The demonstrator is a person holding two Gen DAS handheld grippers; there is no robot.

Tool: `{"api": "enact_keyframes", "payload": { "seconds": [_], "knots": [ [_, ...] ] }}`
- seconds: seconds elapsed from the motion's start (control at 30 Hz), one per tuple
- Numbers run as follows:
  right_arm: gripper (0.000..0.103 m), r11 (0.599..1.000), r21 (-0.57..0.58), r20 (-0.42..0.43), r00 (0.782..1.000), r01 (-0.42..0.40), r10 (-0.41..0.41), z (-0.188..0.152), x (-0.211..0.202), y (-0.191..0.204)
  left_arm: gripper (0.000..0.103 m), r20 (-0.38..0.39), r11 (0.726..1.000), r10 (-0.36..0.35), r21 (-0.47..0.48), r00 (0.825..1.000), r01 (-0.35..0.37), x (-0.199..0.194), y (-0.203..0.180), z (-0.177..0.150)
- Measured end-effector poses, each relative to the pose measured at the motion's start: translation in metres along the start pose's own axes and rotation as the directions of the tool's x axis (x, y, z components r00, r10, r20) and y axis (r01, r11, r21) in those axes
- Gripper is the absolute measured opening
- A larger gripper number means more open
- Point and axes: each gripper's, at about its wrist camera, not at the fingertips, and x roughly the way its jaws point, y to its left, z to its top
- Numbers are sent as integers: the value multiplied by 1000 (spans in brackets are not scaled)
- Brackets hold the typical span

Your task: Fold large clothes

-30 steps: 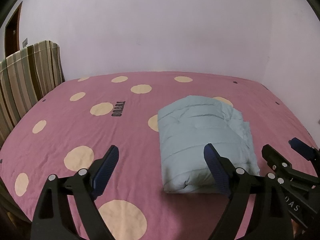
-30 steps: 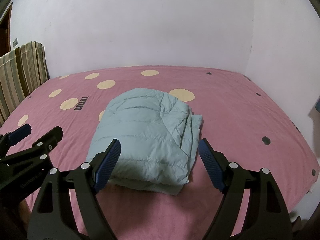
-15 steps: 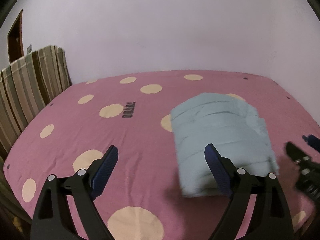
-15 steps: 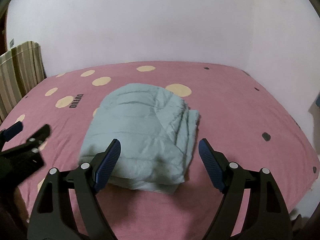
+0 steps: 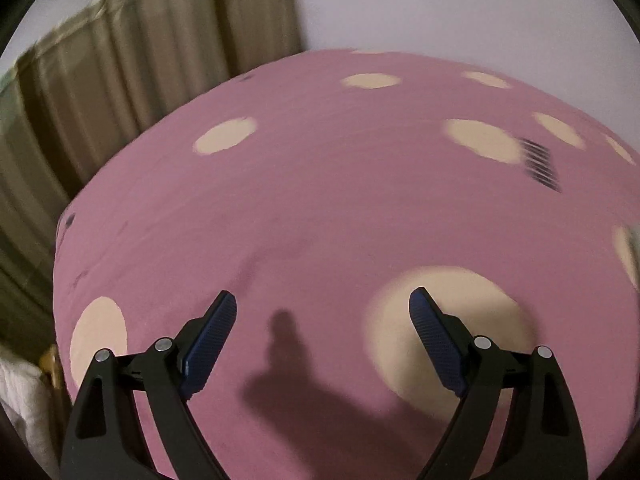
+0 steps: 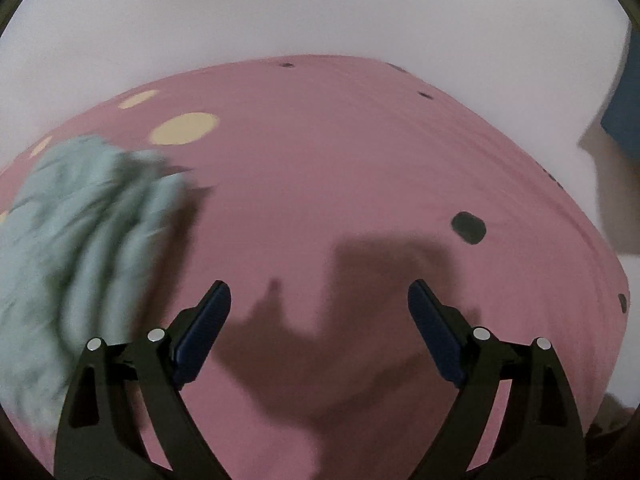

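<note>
The folded light blue puffy jacket [image 6: 76, 248] lies on the pink spotted bed sheet [image 6: 340, 168], blurred, at the left of the right wrist view. My right gripper [image 6: 319, 300] is open and empty, low over bare sheet to the right of the jacket. My left gripper [image 5: 323, 312] is open and empty over the pink sheet [image 5: 320, 200], beside a cream spot [image 5: 448, 320]. Only a pale sliver at the right edge of the left wrist view [image 5: 635, 240] may be the jacket.
A striped headboard [image 5: 100, 100] stands at the left of the bed. White walls [image 6: 320, 8] back the bed. A blue object [image 6: 624, 120] sits at the right by the wall. The bed's right edge [image 6: 616, 280] drops off nearby.
Both grippers have swung apart and dropped closer to the sheet: the left turned left toward the headboard, the right turned right. The jacket has left the middle of both views.
</note>
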Motion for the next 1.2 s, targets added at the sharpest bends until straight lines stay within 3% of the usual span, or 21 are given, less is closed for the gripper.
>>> {"api": "enact_keyframes", "payload": {
  "seconds": [0.07, 0.17, 0.2, 0.33, 1.2],
  "knots": [
    [90, 999, 19, -28, 999, 32, -32, 4, 21, -11, 87, -32, 999, 21, -46, 999, -23, 23, 15, 9],
    [95, 998, 41, -103, 993, 57, -52, 3, 51, -23, 92, -103, 996, -27, -87, 994, 18, 50, 27, 8],
    [98, 997, 50, -123, 991, 56, -49, 1, 57, -25, 93, -94, 995, -34, -96, 995, 25, 48, 29, 8],
    [101, 996, 56, -132, 990, 64, -57, 1, 60, -26, 98, -102, 996, -6, -88, 995, -3, 47, 29, 7],
    [101, 996, 69, -143, 989, 49, -39, 1, 63, -25, 99, -103, 995, -14, -95, 995, 4, 36, 23, -3]
  ]
}}
